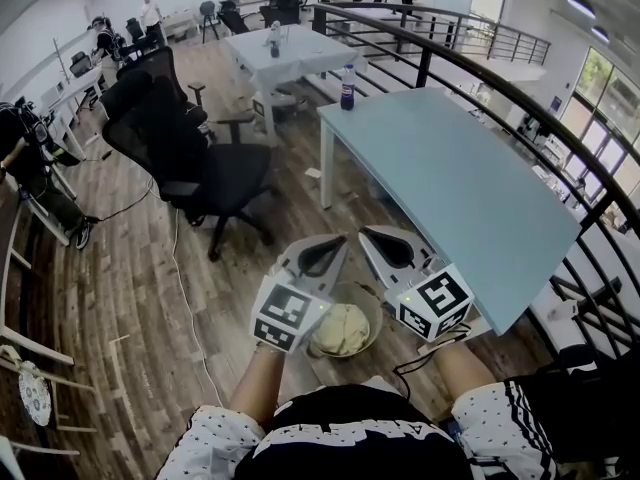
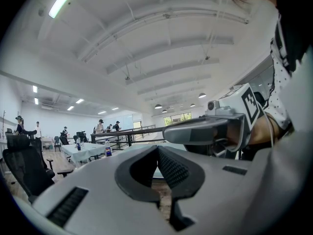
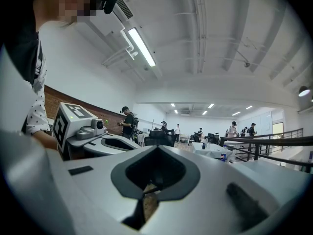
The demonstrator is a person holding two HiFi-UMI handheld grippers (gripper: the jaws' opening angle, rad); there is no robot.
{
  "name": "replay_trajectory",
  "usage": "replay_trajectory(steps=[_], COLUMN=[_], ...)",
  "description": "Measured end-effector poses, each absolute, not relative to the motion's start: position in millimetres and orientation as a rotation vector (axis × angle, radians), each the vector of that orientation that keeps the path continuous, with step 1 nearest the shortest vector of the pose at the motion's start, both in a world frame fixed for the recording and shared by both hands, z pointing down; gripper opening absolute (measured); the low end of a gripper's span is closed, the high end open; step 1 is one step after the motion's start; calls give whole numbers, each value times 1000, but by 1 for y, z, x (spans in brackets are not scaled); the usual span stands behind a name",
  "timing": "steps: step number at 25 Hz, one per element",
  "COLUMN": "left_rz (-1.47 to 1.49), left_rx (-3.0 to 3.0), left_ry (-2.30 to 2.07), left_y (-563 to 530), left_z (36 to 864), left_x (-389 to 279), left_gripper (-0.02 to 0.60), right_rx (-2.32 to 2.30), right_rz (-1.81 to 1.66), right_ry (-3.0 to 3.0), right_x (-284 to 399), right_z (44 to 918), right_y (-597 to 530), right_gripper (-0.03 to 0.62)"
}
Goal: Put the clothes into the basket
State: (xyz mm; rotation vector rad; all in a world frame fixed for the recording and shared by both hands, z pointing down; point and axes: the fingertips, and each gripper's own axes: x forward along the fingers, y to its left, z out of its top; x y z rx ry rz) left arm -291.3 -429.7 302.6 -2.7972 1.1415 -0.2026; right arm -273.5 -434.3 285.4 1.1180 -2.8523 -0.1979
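Both tools level, side by side. Left gripper [image 2: 157,148] jaws pressed together, nothing between. Right gripper [image 3: 155,149] same: closed, empty. In head view, basket [image 1: 374,310] sits on wooden floor [image 1: 130,298] directly below both grippers, pale yellow clothes [image 1: 342,330] bunched inside. Basket near front corner of light blue table [image 1: 450,178]. Black office chair [image 1: 190,158] off left, well apart. Bottle [image 1: 347,88] at table's far end.

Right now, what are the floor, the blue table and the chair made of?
Floor: wood or wood-look planks, brown grain, slight sheen.
Blue table: smooth matte top, perhaps laminate; its white legs look like painted metal.
Chair: black, likely fabric or mesh; too small to tell.
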Motion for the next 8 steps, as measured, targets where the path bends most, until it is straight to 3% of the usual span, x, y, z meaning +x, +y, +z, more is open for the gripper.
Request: replay_trajectory(steps=[8], left_rz=[-202], left_rx=[-2797], left_ry=[1148], left_y=[-432], left_z=[299], left_x=[-293], left_gripper=[14], right_rx=[1100], right_rz=[-192], right_ry=[-2861], right_x=[-276], right_z=[282], right_y=[-435], right_gripper=[26])
